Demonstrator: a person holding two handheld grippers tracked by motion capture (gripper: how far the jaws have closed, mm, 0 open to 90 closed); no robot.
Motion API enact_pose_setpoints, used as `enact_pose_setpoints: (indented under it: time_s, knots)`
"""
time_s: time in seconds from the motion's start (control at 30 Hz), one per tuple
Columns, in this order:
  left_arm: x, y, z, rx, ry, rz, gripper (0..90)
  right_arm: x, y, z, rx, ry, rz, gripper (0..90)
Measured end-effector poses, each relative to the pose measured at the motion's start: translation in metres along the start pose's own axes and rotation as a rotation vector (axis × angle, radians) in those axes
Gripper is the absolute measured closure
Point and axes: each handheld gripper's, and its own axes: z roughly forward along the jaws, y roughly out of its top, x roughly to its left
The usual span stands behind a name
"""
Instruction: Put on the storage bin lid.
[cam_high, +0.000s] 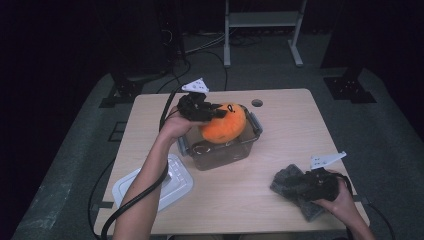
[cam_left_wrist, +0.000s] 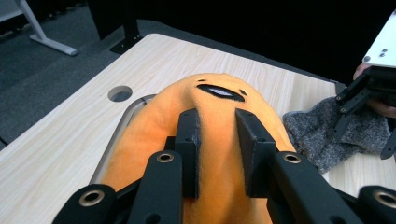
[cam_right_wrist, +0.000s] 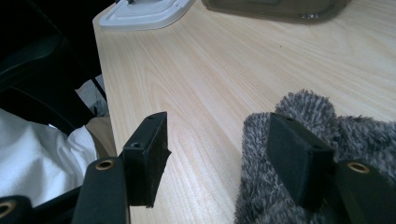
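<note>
While plush fills bin, lid left, cloth right

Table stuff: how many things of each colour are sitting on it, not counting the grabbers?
Orange: 1, the plush toy, held over the bin
Clear: 1, the plastic bin
White: 1, the lid
Grey: 1, the fuzzy cloth
Total: 4
</note>
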Motion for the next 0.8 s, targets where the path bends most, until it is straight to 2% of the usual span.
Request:
enact_pose_setpoints:
  time_s: [0.33, 0.8]
  knots:
    - [0.007, -0.007, 0.016, 0.011, -0.014, -0.012, 72.6, 0.0, 0.0, -0.001, -0.002, 0.001, 0.002, 37.9]
    - [0.012, -0.016, 0.034, 0.066, -0.013, -0.008, 72.2, 0.001, 0.0, -0.002, -0.003, 0.002, 0.0, 37.9]
